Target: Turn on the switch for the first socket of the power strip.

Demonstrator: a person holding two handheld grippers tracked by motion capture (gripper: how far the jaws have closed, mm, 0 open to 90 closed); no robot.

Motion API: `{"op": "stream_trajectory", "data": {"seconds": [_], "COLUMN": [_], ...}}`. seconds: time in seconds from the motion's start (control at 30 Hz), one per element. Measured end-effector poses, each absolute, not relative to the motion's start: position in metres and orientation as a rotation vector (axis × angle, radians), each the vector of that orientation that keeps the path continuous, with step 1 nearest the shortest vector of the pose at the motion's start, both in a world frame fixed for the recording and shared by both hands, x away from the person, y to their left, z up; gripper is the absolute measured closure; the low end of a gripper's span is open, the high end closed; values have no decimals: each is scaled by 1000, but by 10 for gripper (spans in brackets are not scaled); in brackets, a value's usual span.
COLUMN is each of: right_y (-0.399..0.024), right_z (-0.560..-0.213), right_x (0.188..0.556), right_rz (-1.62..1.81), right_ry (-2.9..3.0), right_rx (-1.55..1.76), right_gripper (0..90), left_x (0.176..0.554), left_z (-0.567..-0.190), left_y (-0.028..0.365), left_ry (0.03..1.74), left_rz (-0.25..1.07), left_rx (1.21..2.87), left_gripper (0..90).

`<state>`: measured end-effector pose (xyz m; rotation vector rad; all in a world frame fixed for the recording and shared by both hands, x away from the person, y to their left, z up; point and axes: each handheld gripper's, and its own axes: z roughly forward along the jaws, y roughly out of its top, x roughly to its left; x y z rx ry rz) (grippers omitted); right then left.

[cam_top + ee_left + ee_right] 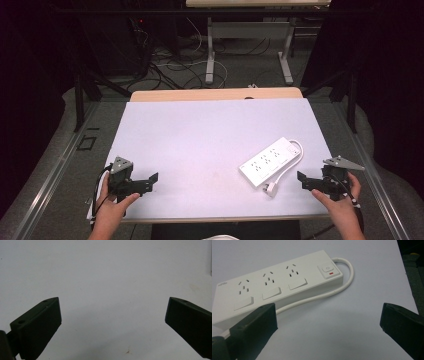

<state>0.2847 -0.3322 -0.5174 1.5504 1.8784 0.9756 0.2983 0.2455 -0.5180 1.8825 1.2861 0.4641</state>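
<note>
A white power strip (266,161) lies at the right of the white table top (200,140), its white cable (290,162) looping round to a plug (270,189) near the front edge. In the right gripper view the power strip (274,287) shows three sockets, a switch with a red mark (327,270) and the cable (332,292) curling beside it. My right gripper (306,181) (328,322) stands open just right of the plug, nothing between its jaws. My left gripper (150,181) (112,317) is open over bare table at the front left.
The table's front edge (210,219) runs just ahead of both hands. A wooden strip (215,94) borders the far side. Beyond it, a floor with tangled cables (170,62) and the legs of another table (210,55). Metal rails (55,170) flank the table.
</note>
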Motion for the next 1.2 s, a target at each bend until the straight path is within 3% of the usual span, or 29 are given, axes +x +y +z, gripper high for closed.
{"op": "stream_trajectory", "data": {"seconds": [0.27,0.33,0.63,0.8,1.2], "right_y": [-327,-324,-316,-313,-307], "right_z": [-521,-520,-512,-506,-498], "right_x": [288,287,286,291,298], "right_rz": [947,936,919,912,881], "right_ry": [1919,1932,1993,2020,2039], "right_rx": [1517,1510,1457,1447,1431], "right_gripper": [41,128,217,344,467], "left_x": [296,295,291,291,291], "left_z": [-519,-519,-518,-518,-518], "left_y": [246,246,244,243,243], "left_ry": [1294,1303,1292,1294,1292], "left_rz": [464,466,482,486,488], "left_rx": [1881,1871,1893,1884,1888], "left_gripper": [5,9,15,18,22]}}
